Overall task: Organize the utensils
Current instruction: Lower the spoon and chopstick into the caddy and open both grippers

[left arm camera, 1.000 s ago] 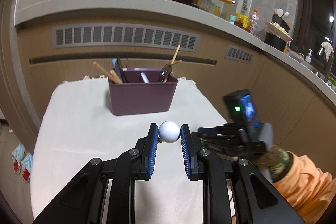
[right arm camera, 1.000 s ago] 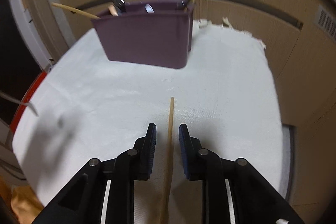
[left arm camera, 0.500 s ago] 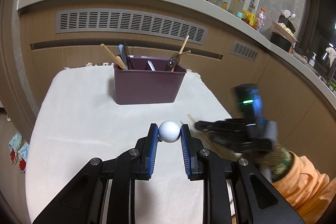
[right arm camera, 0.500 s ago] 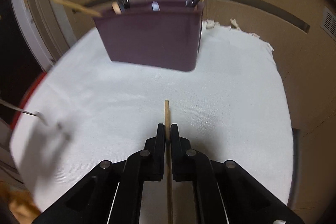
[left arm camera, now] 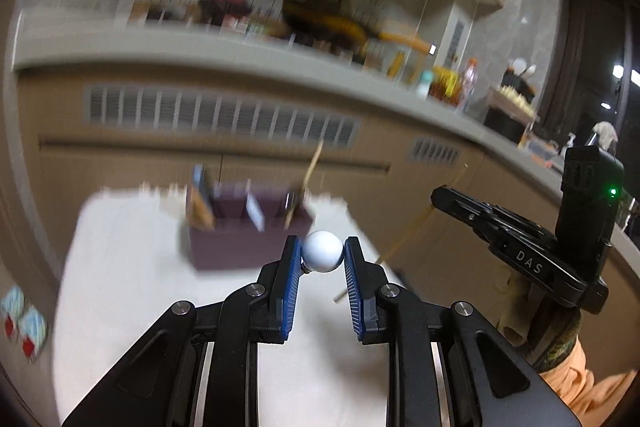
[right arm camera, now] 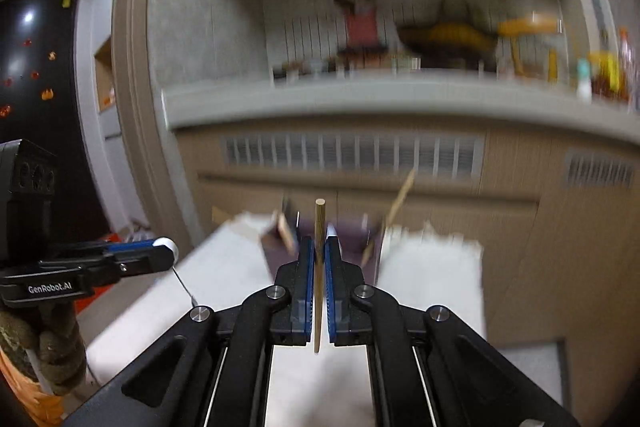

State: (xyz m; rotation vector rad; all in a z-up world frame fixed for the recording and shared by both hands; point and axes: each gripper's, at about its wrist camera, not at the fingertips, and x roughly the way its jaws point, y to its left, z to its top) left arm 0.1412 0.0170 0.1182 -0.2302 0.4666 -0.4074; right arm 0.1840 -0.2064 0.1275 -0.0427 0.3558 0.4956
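Gripping a wooden chopstick (right arm camera: 319, 267) between blue pads, right gripper (right arm camera: 319, 255) closed on it near the stick's middle, stick running along the fingers, tip poking out ahead and butt end hanging below. Straight ahead and lower: purple utensil holder (right arm camera: 280, 247), blurred, mostly hidden behind the fingers, with other sticks leaning out of it. Under it white cloth (right arm camera: 432, 275), frayed far edge just beyond the holder, right edge falling off toward a cabinet front (right arm camera: 520, 247). Bare cloth to both sides of the fingers.

Clamping a white ball-ended utensil (left arm camera: 323, 251), left gripper (left arm camera: 322, 259) closed on the ball. Ahead and slightly left: holder (left arm camera: 240, 243) on the cloth (left arm camera: 120, 267), open cloth left of it up to the left edge.

Seen only from the left wrist: whole chopstick (left arm camera: 404, 239) slanting in the air from the right gripper (left arm camera: 434, 195), clear of the cloth. Seen only from the right wrist: thin wire stem (right arm camera: 184, 283) trailing below the ball (right arm camera: 170, 247) in the left gripper (right arm camera: 160, 255).
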